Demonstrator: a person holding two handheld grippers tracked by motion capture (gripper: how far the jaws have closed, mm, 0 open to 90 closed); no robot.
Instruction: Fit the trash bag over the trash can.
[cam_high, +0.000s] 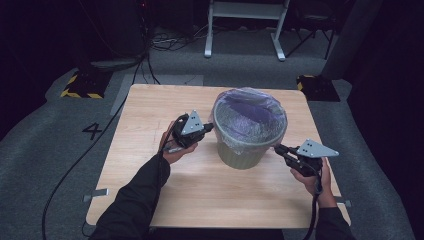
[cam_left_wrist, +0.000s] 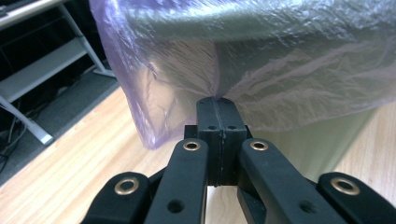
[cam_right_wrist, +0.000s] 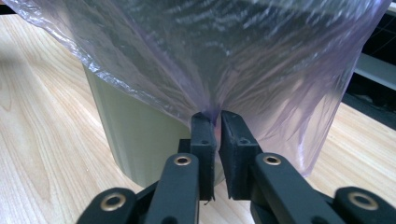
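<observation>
A round, pale olive-green plastic waste bin is seen standing on the light wooden table, a little toward two o'clock from the table's centre. A thin, translucent purple plastic bag liner is draped into it and folded down over its rim as a loose skirt.

The greatest risk, as judged from the thinness of the film, is tearing: the liner is gathered into tight puckers at both pinch points, and a pull outward or downward by either hand could split it there. An uneven pull, stronger at one side, could also drag the light bin across the table or tip it, since nothing else is seen steadying it. A slip of the film out of a jaw pair would leave that side slack.

The left gripper is held at nine o'clock of the bin. In the left gripper view its jaws are pressed fully together, with the liner's hanging edge apparently nipped at the very tips, where the film creases to a point.

The right gripper is held at about four o'clock of the bin. In the right gripper view its jaws are nearly closed, a narrow slit remaining, and a fold of the liner is clamped between them.
</observation>
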